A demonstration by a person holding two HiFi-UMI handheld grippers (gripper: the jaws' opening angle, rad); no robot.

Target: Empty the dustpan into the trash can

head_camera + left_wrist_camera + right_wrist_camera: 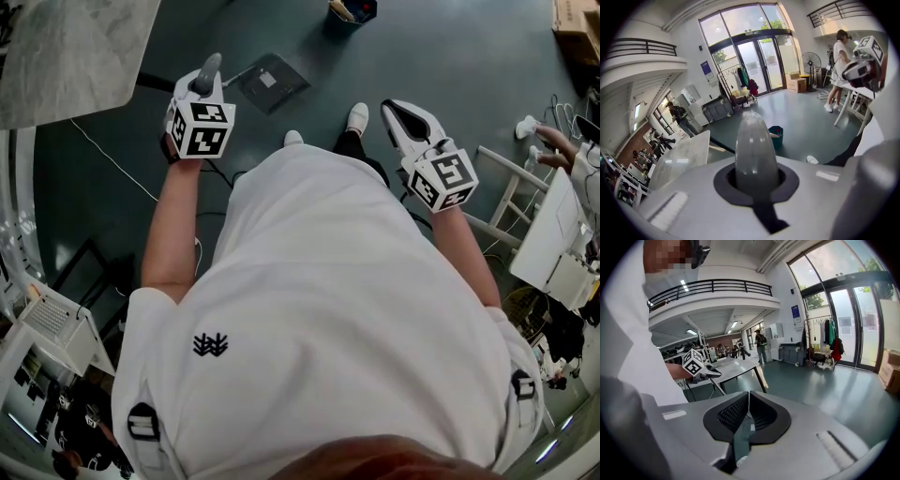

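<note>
Left gripper (209, 64) is clenched on nothing. A flat grey slab (272, 82) lies on the floor just past the feet — dustpan or not, I can't tell. The trash can (352, 11) stands farther out, and the right gripper (394, 109) is pinched empty too — no tipping under way.

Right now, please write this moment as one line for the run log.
left gripper: fingers shut, empty | right gripper: fingers shut, empty | trash can: on floor ahead, apart from both | dustpan: not held
</note>
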